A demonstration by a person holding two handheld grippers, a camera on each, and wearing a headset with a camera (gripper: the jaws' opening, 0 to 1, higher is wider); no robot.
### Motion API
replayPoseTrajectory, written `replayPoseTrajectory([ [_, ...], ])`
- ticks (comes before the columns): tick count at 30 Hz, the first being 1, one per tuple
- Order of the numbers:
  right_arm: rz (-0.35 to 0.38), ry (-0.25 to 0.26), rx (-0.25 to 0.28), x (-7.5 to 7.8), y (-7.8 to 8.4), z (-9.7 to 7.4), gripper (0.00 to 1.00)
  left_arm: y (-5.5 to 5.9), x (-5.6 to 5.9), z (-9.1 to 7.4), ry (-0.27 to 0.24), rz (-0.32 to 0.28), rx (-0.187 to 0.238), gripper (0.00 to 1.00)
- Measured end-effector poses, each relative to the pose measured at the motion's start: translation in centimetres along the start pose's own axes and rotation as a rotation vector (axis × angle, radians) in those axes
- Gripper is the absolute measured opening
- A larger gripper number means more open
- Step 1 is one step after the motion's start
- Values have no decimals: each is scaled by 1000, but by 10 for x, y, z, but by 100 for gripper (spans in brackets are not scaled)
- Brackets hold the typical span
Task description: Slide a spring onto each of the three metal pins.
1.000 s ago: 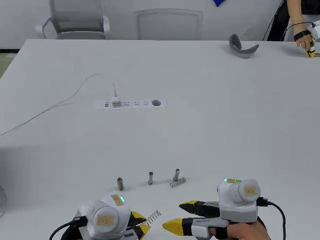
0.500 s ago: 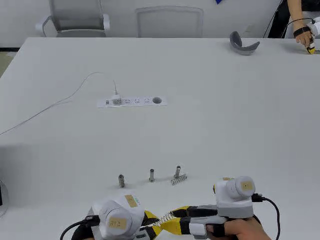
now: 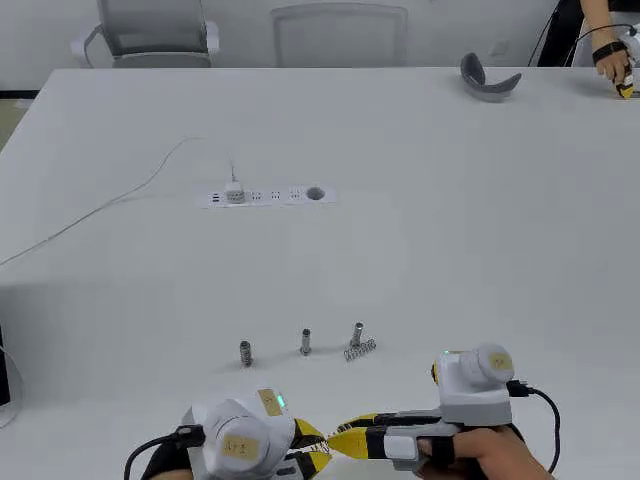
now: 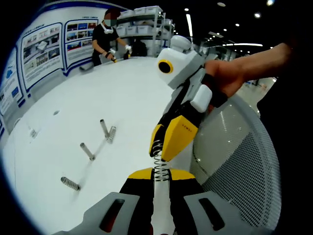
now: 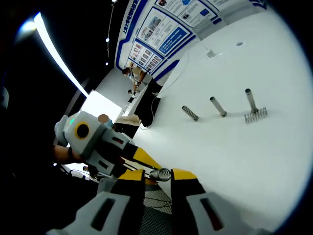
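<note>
Three short metal pins stand in a row near the table's front. The left pin (image 3: 246,352) carries a spring, the middle pin (image 3: 306,341) is bare, and a loose spring (image 3: 360,349) lies against the right pin (image 3: 357,334). Another spring (image 4: 158,159) is held in the air between both grippers. My left gripper (image 4: 159,175) is shut on its near end. My right gripper (image 5: 160,175) is shut on the other end. In the head view the left gripper (image 3: 312,446) and right gripper (image 3: 335,440) meet tip to tip, in front of the pins.
A white power strip (image 3: 265,196) with a plugged-in cable (image 3: 110,208) lies mid-table. A grey curved object (image 3: 487,82) sits far right, near another person's hand (image 3: 610,62). Two chairs (image 3: 155,30) stand behind the table. A mesh chair (image 4: 244,171) is beside me.
My right gripper's jaws were open a second ago; they have moved left and shut on the free end of the spring held by the left gripper. The head camera tilted slightly.
</note>
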State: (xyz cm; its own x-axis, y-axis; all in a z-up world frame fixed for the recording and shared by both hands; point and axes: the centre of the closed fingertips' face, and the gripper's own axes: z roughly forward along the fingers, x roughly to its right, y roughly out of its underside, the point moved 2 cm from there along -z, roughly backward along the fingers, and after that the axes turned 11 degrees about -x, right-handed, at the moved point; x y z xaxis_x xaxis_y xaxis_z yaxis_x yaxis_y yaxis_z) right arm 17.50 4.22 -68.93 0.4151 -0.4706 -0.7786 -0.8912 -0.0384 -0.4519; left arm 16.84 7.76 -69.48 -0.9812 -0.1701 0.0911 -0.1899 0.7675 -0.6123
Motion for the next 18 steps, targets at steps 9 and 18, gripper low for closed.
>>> replayPoseTrajectory([
  [9,4,-21,0,-7,-4,-3,13,-8,0,-1,10,45,10,10],
  [18,-90,6,-3,-17,-21,-12,12,-21,-10,-12,61,47,66,10],
])
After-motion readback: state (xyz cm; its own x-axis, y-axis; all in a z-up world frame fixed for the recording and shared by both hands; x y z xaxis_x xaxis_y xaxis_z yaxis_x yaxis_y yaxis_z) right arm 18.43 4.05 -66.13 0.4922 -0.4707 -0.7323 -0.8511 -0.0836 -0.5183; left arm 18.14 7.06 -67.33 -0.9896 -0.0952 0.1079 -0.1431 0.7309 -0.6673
